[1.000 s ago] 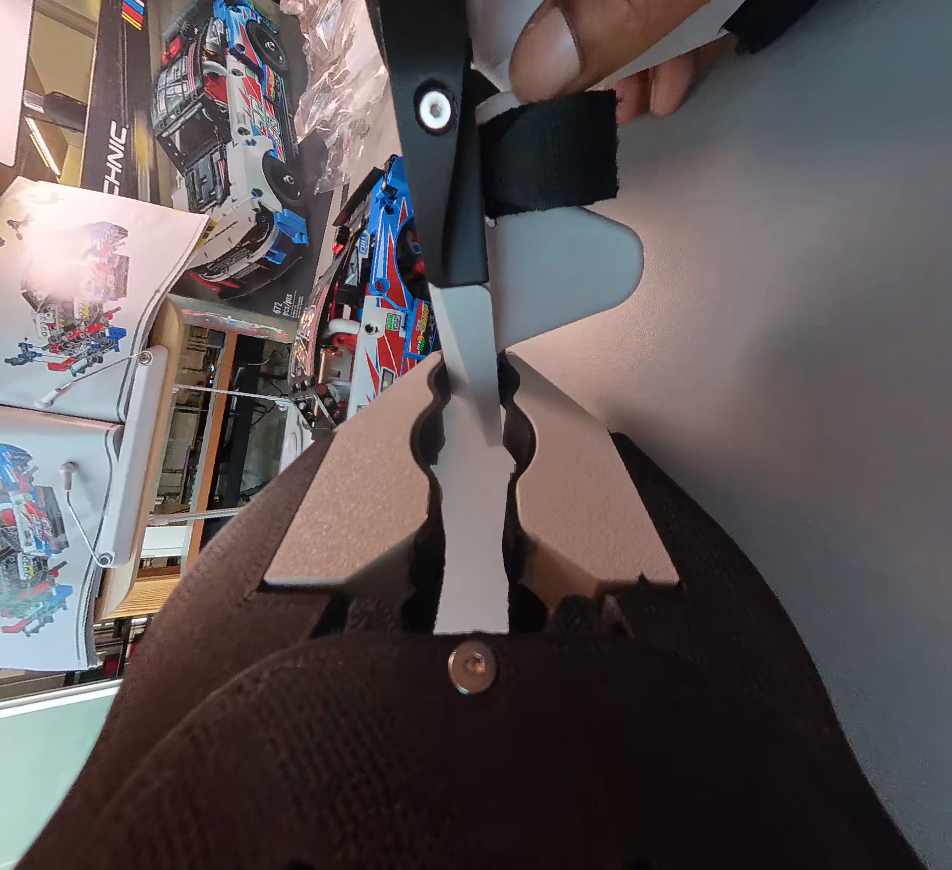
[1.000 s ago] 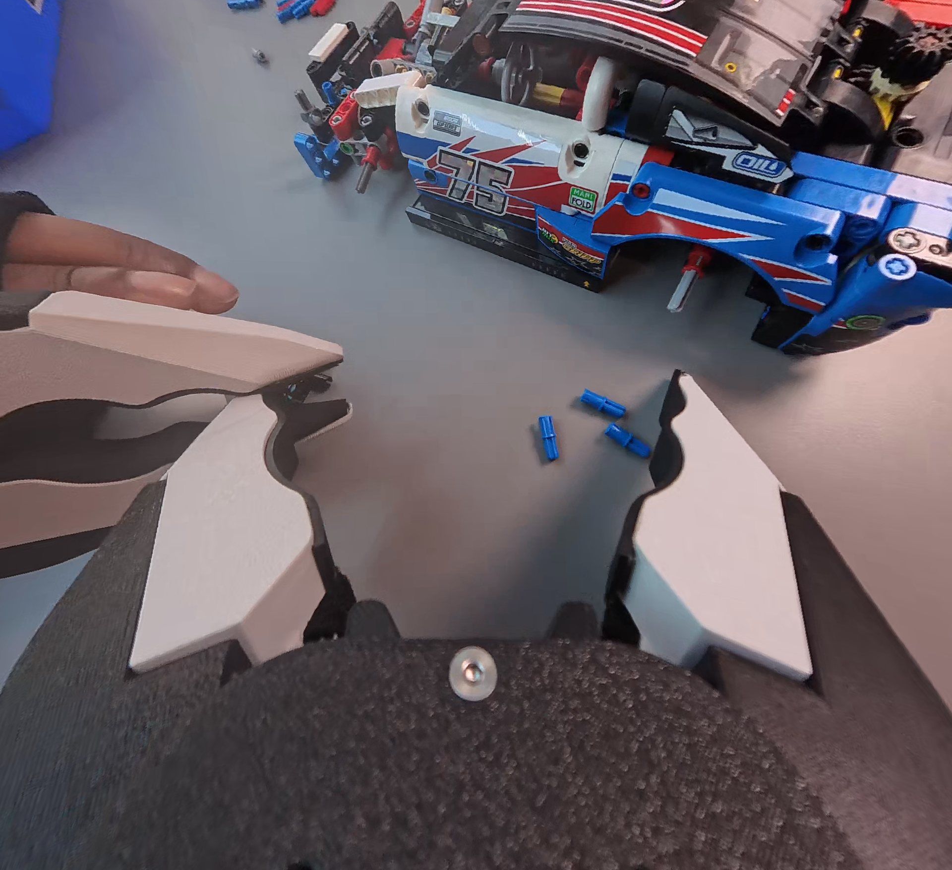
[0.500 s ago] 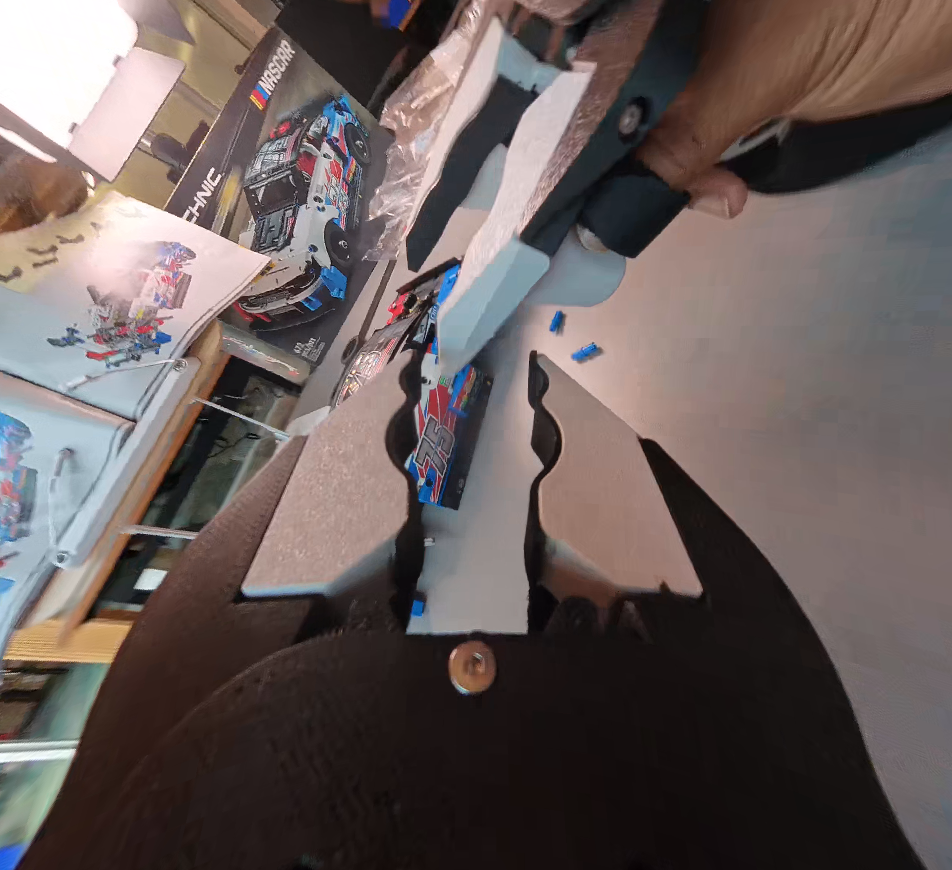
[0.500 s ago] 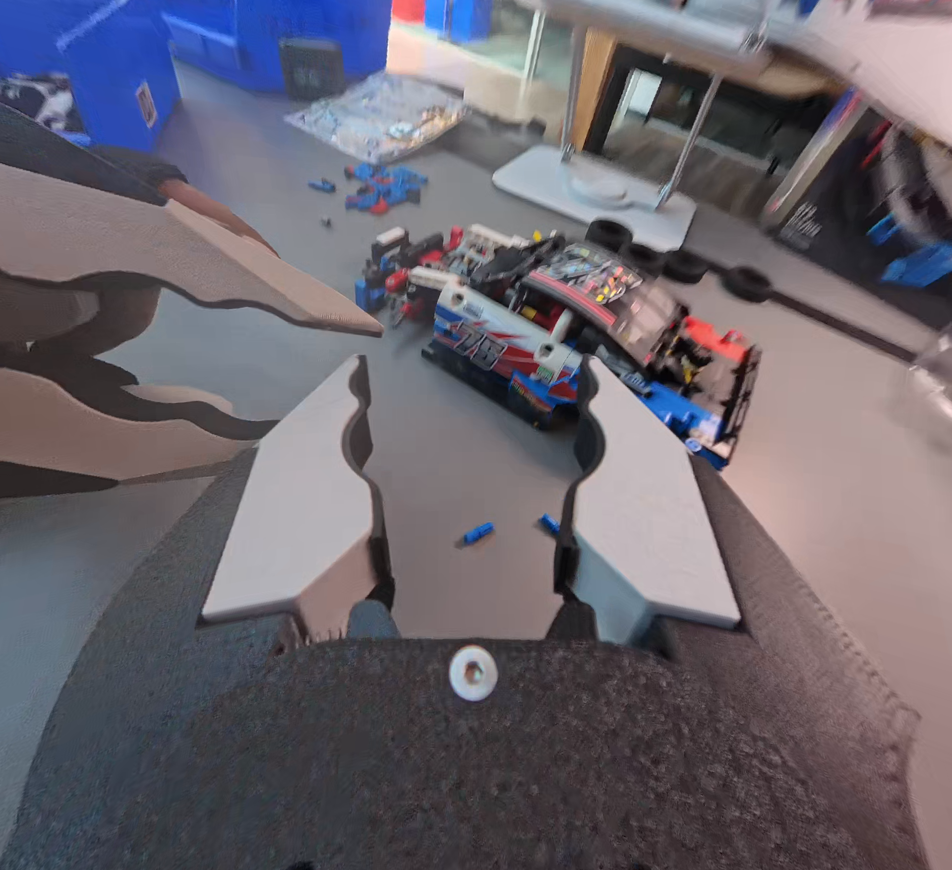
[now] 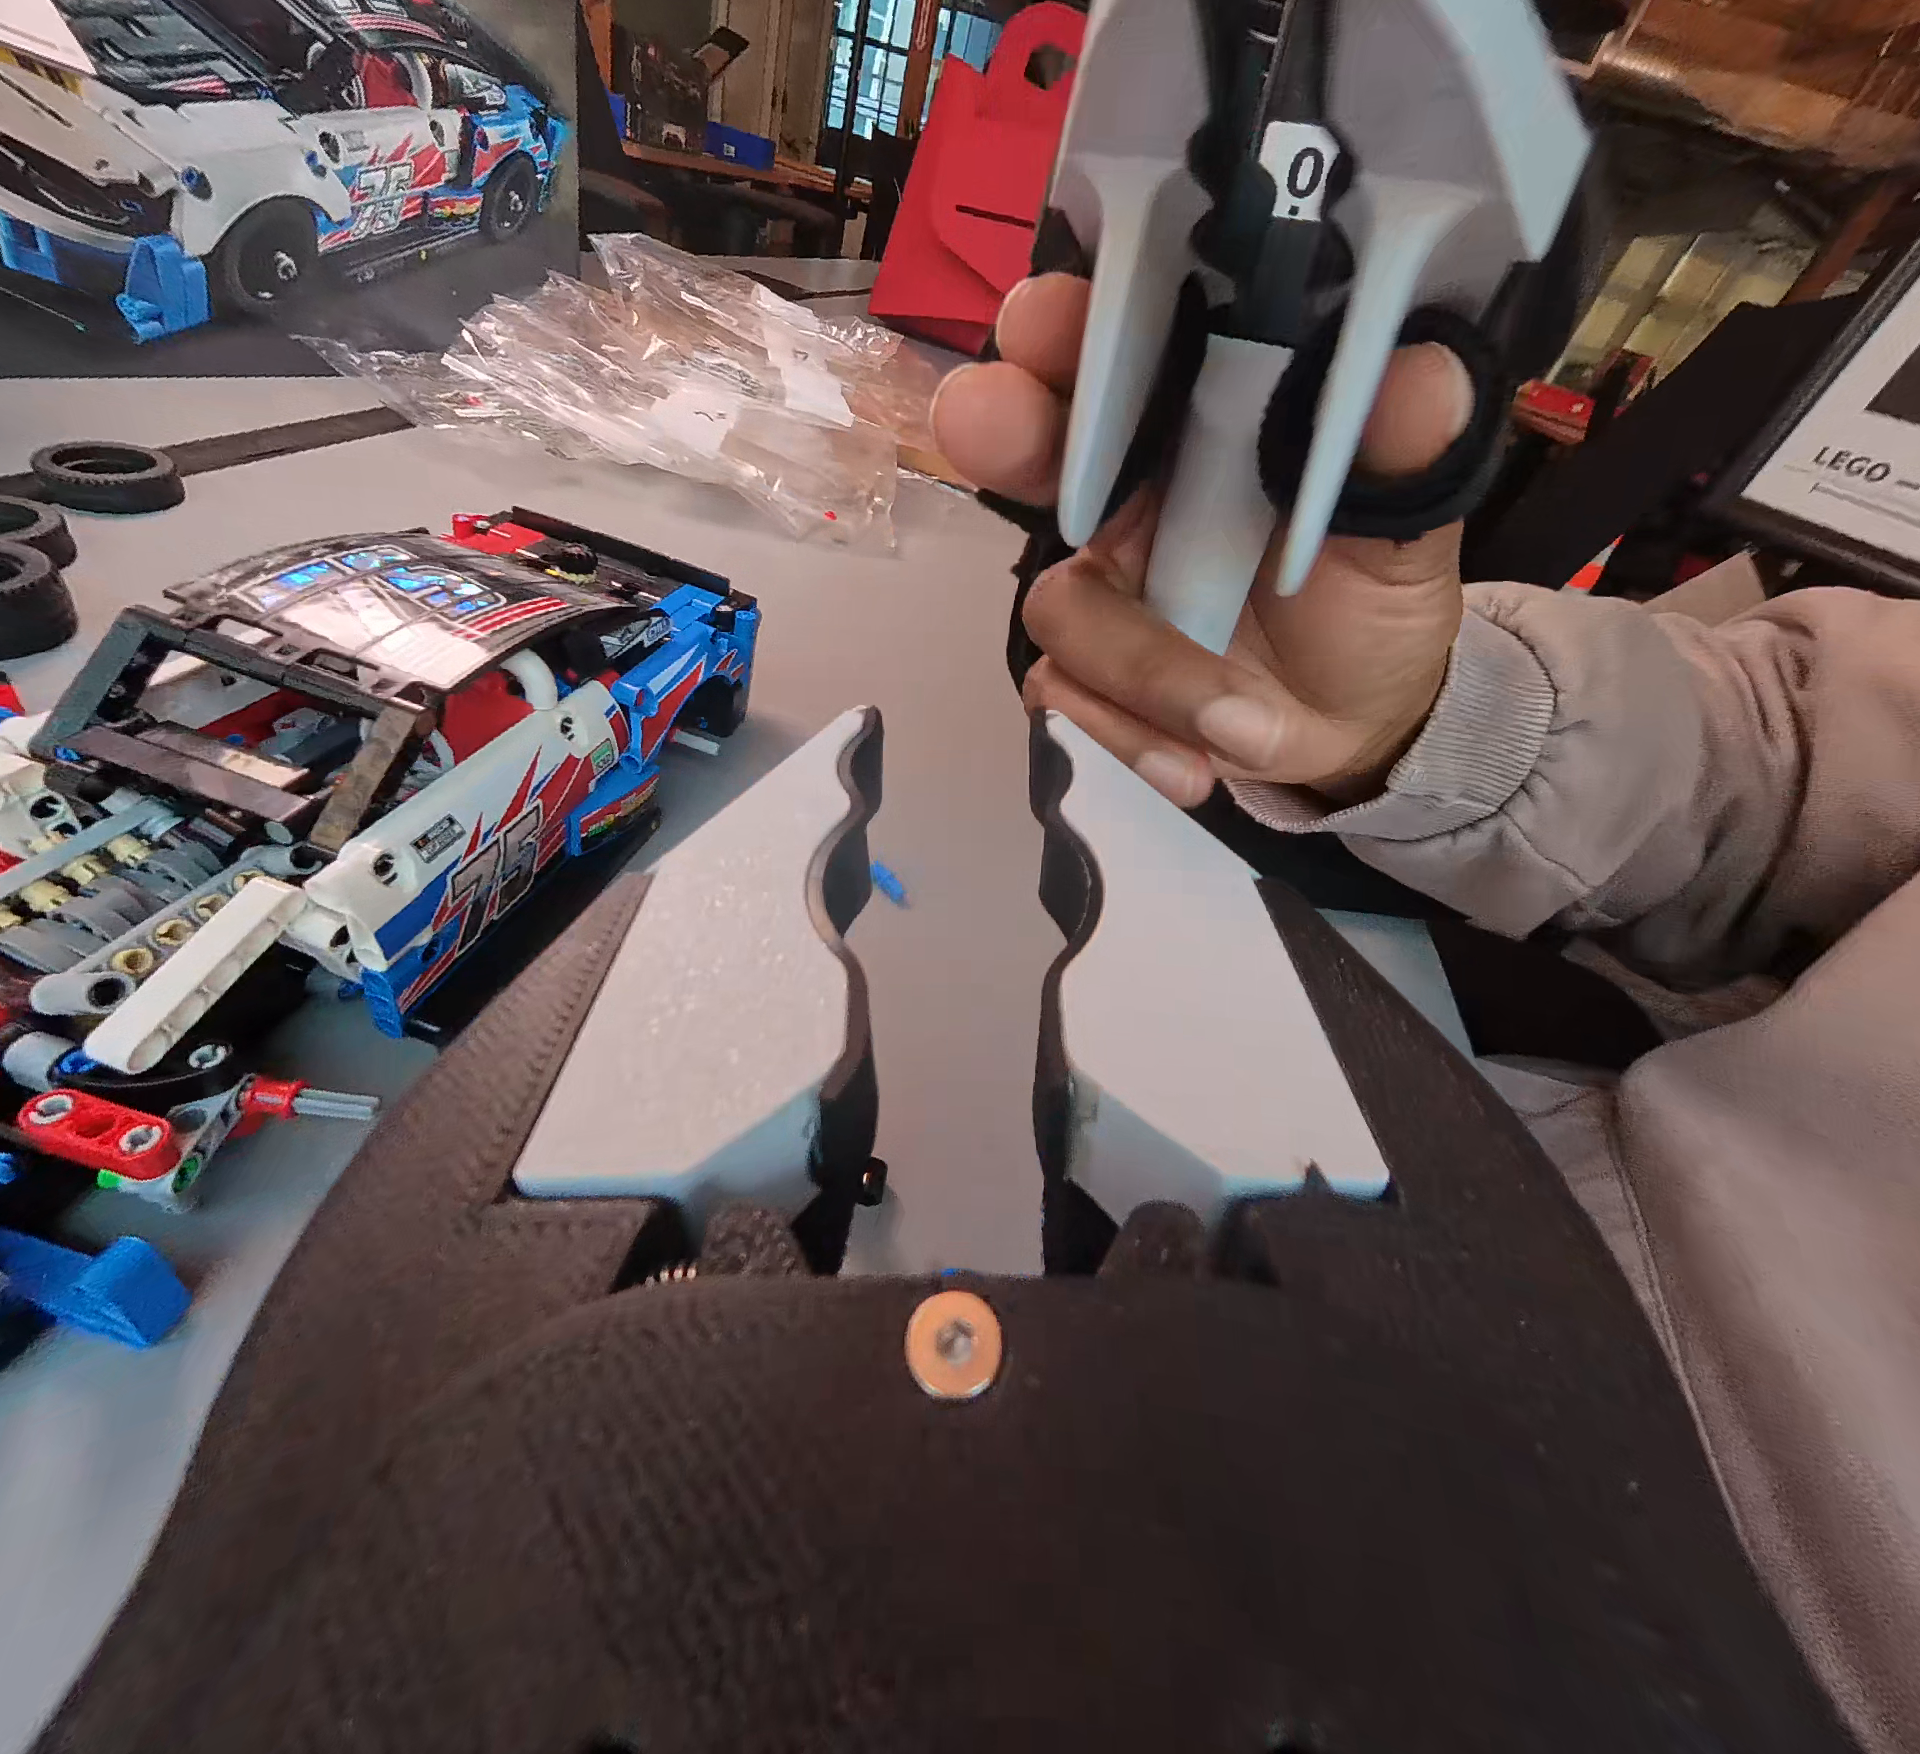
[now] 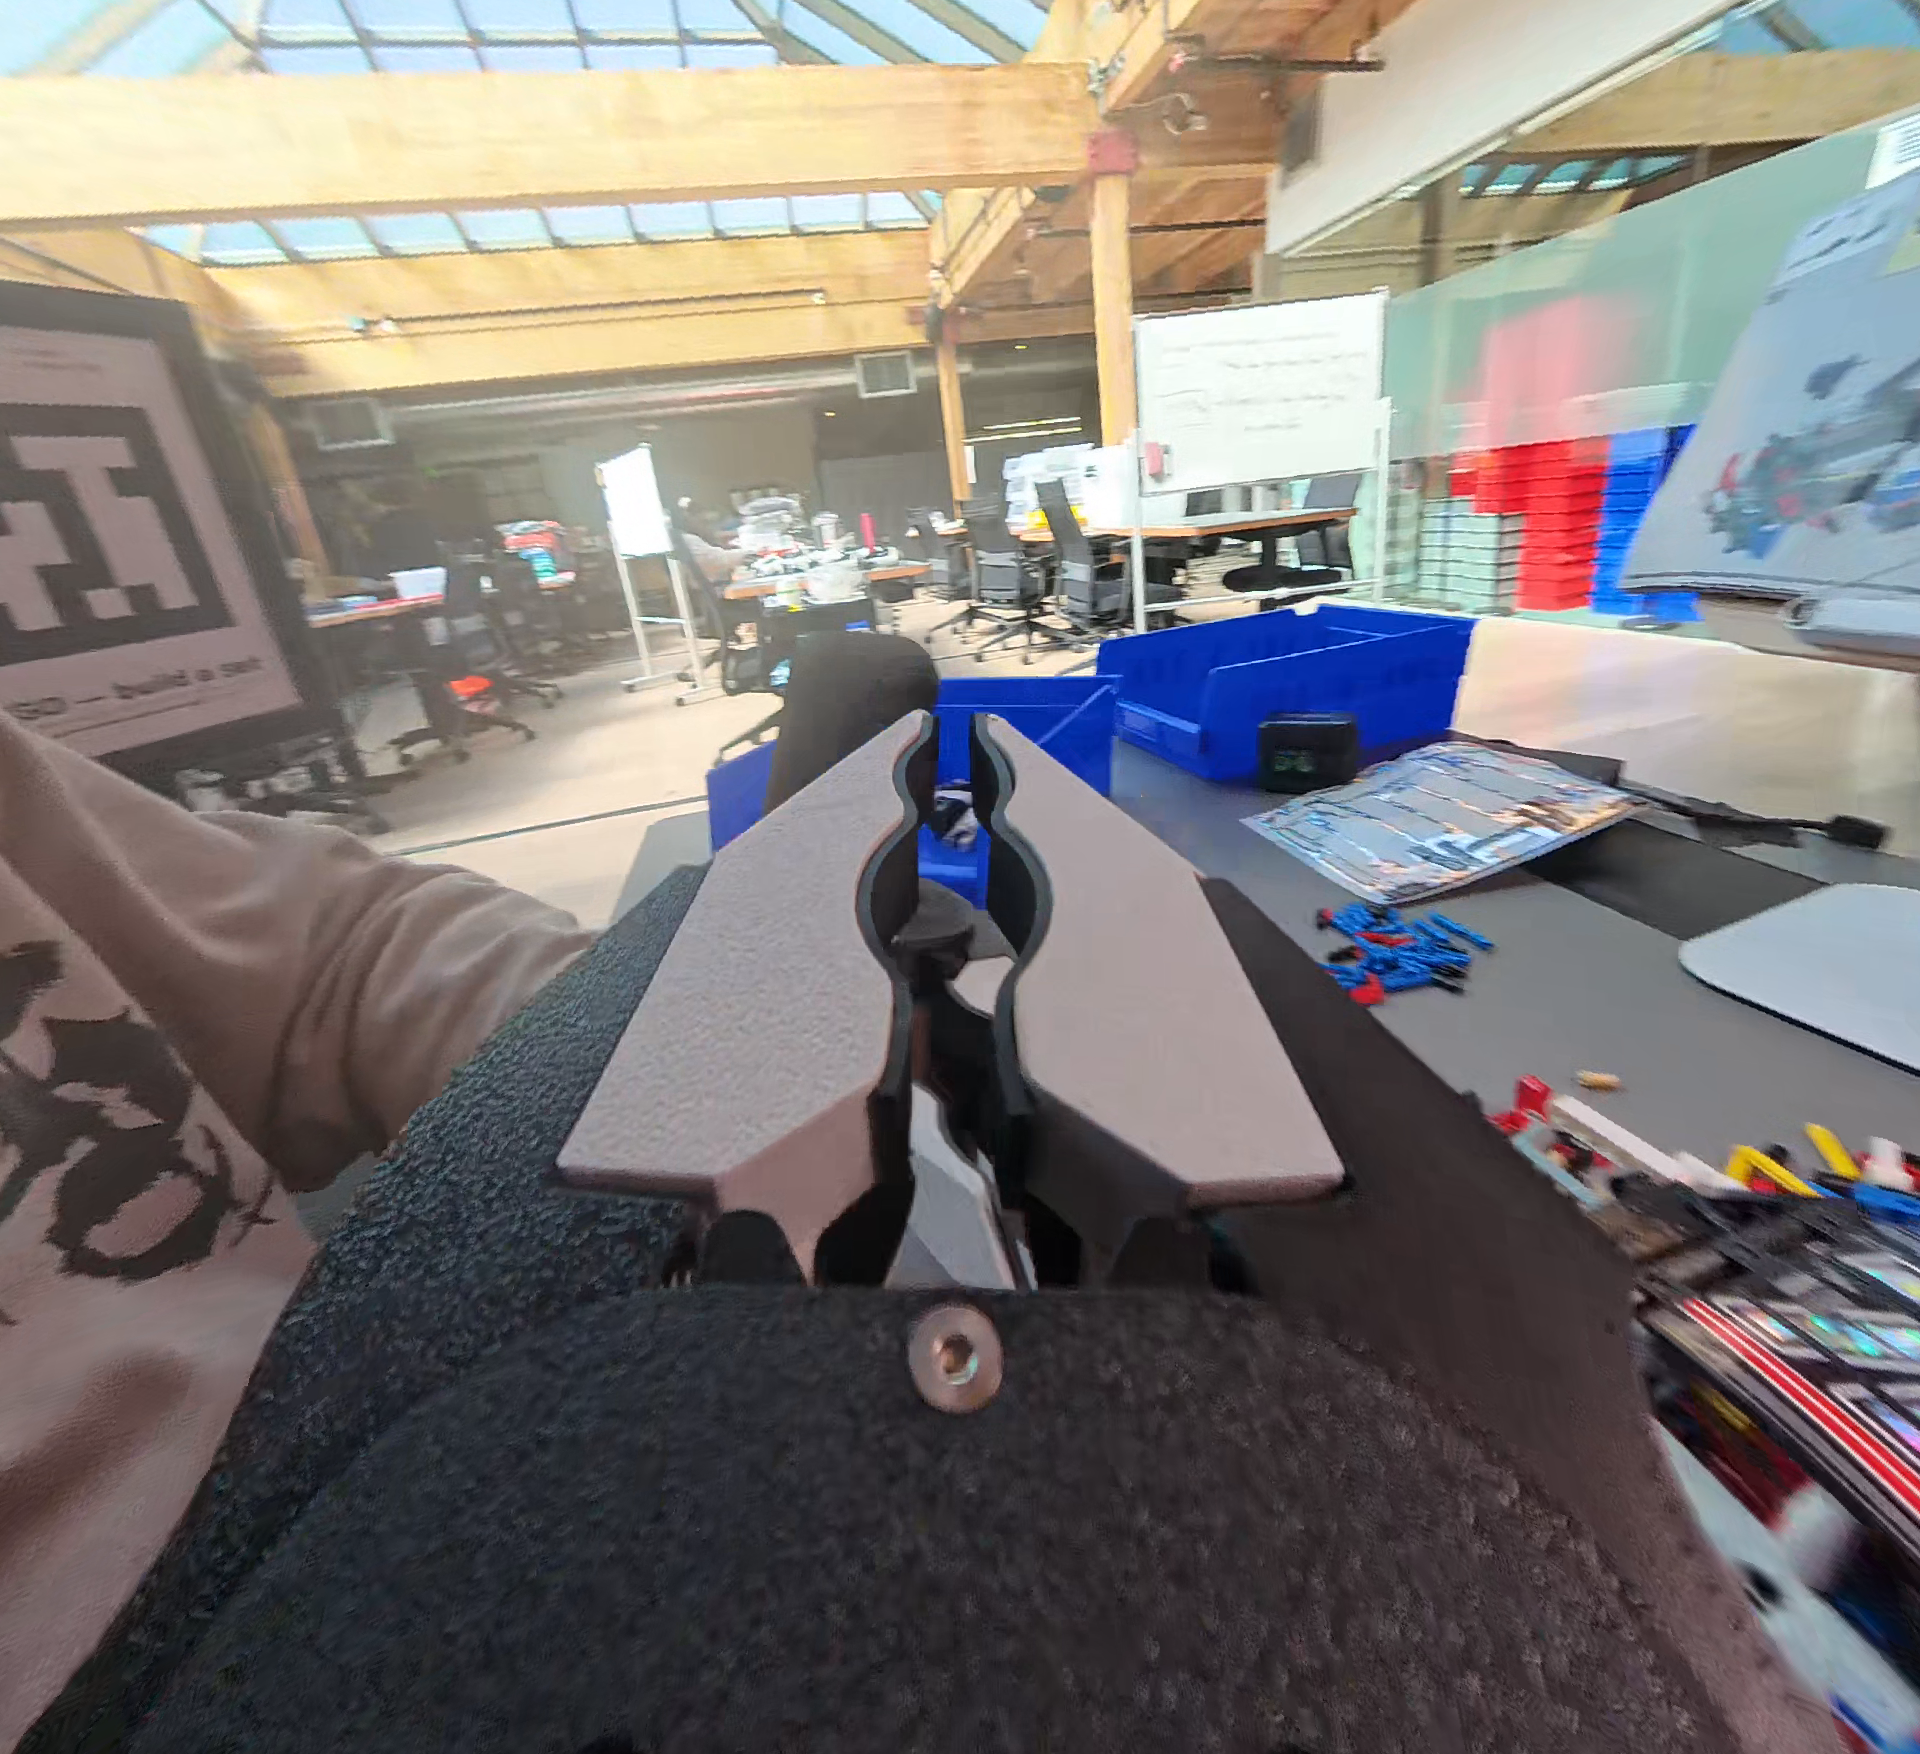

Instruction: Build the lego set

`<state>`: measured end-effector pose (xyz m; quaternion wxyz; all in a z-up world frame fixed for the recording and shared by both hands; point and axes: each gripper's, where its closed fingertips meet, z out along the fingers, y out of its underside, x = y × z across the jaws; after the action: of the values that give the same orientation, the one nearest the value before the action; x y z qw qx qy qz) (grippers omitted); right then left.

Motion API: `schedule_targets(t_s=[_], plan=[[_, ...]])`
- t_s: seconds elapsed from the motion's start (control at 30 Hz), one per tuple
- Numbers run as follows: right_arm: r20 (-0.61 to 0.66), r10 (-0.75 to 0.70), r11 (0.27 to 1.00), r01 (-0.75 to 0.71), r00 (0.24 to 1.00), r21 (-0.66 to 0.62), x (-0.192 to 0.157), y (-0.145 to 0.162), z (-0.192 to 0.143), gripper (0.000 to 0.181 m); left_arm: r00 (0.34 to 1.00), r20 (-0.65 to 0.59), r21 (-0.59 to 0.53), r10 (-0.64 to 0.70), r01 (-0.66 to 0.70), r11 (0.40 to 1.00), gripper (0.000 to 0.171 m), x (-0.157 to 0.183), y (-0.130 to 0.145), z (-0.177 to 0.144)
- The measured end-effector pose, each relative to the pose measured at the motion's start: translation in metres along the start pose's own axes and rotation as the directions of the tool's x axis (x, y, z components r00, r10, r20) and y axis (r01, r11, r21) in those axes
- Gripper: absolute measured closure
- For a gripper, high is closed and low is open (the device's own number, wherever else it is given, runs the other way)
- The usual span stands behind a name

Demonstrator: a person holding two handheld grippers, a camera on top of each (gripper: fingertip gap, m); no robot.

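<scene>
The part-built lego car (image 5: pixel 395 769) sits on the grey worktop (image 5: pixel 935 624), left of the left hand-held gripper (image 5: pixel 951 738), a loose blue pin (image 5: pixel 888 878) just beside it. This looks like a pause between steps; next comes picking a pin. The left gripper stands narrowly open, empty. The right hand-held gripper (image 6: pixel 948 738), lifted toward the room, is nearly closed, apparently empty.

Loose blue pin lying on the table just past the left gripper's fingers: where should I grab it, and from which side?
Judging from the left wrist view, take the blue pin across its middle, coming straight down from above. It lies flat on the grey table with bare surface around it. The left gripper is open, though only narrowly.
</scene>
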<state>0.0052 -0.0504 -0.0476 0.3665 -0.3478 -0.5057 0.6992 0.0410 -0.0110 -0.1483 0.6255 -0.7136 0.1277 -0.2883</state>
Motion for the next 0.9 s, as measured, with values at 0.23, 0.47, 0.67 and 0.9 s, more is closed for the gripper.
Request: schedule_targets(t_s=[0.23,0.47,0.67,0.9], plan=[[0.349,0.161,0.987,-0.159,0.923,-0.035,-0.050,0.007,0.036,0.154,0.970,-0.152,-0.015,-0.191,0.191,0.981,0.147,0.001,0.004,-0.004],[0.487,0.230,0.973,-0.195,0.843,-0.122,-0.078,0.027,0.037,0.152,0.964,-0.247,-0.098,-0.100,0.078,0.992,0.167,0.017,0.019,0.005],[0.590,0.267,0.953,-0.118,0.762,-0.278,-0.114,0.054,0.030,0.152,0.956,-0.290,-0.219,-0.043,-0.022,0.975,0.170,0.026,0.034,0.017],[0.755,0.407,0.900,-0.083,0.514,-0.428,-0.178,0.070,0.002,0.163,0.907,-0.417,-0.263,-0.062,-0.056,0.963,0.171,0.057,0.043,0.018]])
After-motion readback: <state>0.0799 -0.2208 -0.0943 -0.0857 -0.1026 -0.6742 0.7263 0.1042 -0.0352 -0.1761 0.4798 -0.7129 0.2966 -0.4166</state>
